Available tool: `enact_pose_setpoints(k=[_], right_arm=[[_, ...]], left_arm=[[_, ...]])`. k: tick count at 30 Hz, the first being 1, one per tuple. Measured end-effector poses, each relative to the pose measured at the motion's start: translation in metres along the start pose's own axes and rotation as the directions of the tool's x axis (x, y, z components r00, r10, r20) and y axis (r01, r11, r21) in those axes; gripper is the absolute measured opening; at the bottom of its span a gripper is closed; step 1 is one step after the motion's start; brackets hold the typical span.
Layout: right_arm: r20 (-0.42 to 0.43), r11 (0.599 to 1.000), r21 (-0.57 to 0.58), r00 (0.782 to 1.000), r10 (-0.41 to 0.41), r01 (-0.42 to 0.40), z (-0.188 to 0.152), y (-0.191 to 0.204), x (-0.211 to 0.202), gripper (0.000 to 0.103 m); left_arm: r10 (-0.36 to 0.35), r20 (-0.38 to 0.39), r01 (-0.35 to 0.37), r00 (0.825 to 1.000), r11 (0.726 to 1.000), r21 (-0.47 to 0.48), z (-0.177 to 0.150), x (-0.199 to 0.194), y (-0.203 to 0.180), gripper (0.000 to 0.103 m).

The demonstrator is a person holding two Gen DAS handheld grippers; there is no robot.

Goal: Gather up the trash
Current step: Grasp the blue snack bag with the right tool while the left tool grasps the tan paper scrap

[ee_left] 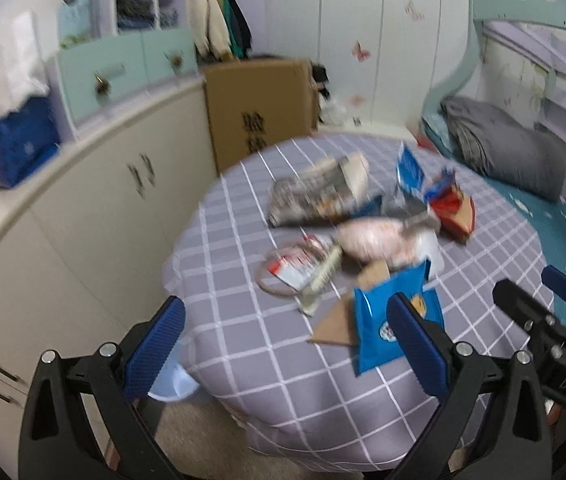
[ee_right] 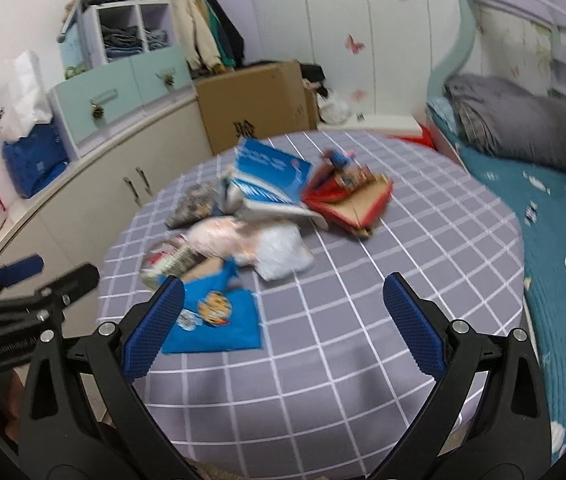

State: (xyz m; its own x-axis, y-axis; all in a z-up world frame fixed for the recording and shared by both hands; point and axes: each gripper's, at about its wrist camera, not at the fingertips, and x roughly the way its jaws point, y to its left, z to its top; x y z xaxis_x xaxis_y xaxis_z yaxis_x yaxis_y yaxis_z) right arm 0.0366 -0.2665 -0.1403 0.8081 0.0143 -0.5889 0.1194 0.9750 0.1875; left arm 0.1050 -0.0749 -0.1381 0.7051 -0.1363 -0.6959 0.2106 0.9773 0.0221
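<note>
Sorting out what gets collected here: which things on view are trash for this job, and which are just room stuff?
Trash on the table:
blue snack bag
pink wrapper
clear plastic bag
red carton
blue-white pack

Just lying about:
cardboard box
grey pillow
blue bag

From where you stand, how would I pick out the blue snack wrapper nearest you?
Find the round table with the grey checked cloth and its heap of litter. The blue snack wrapper lies flat at the heap's near edge, alone in showing a round cookie picture.
</note>
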Motion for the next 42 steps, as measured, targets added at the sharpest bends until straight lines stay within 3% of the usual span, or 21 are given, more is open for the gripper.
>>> enact_pose_setpoints(k=[8,14,17,19,22,23,30,36,39,42], right_arm=[[-0.073,0.997,0.051,0.995,0.066,-0.063,-0.006,-0.01,0.034,0.097],[-0.146,0.985,0.047,0.974,0.173,-0.167,-0.013,0.014,0.067,0.097],[-0.185,0.979,0.044,0.962,0.202,-0.197,-0.017,0.021,0.08,0.095],[-0.187,0.982,0.025,0.964,0.191,-0.19,-0.019,0.023,0.083,0.087],[-0.185,0.985,-0.022,0.969,0.165,-0.172,-0.021,0.026,0.081,0.049],[-0.189,0.985,-0.027,0.968,0.163,-0.171,-0.021,0.025,0.082,0.029],[-0.167,0.985,0.003,0.971,0.172,-0.174,-0.024,-0.002,0.072,0.012],[-0.087,0.996,0.043,0.993,0.084,-0.08,-0.014,-0.038,0.057,0.011],[-0.084,0.997,0.048,0.994,0.071,-0.067,-0.012,-0.045,0.057,0.011],[-0.083,0.997,0.044,0.994,0.072,-0.069,-0.011,-0.041,0.057,0.011]], left_arm=[[0.011,-0.052,-0.012,0.999,1.0,-0.016,-0.006,0.027,0.001,0.098],[0.064,-0.086,-0.069,0.994,0.996,-0.057,-0.012,0.033,0.024,0.093],[0.043,-0.114,-0.053,0.993,0.995,-0.081,-0.016,0.038,0.035,0.09],[0.028,-0.126,-0.04,0.992,0.995,-0.09,-0.019,0.041,0.037,0.088],[0.012,-0.134,-0.022,0.991,0.997,-0.073,-0.021,0.045,0.032,0.087],[0.001,-0.135,-0.01,0.991,0.998,-0.066,-0.021,0.047,0.028,0.087],[-0.065,-0.139,0.067,0.988,0.998,0.01,-0.019,0.055,-0.004,0.086],[-0.119,-0.184,0.126,0.976,0.992,0.029,-0.016,0.074,-0.024,0.071],[-0.121,-0.203,0.132,0.972,0.99,0.043,-0.017,0.082,-0.033,0.062],[-0.102,-0.197,0.119,0.975,0.99,0.078,-0.015,0.082,-0.039,0.035]])
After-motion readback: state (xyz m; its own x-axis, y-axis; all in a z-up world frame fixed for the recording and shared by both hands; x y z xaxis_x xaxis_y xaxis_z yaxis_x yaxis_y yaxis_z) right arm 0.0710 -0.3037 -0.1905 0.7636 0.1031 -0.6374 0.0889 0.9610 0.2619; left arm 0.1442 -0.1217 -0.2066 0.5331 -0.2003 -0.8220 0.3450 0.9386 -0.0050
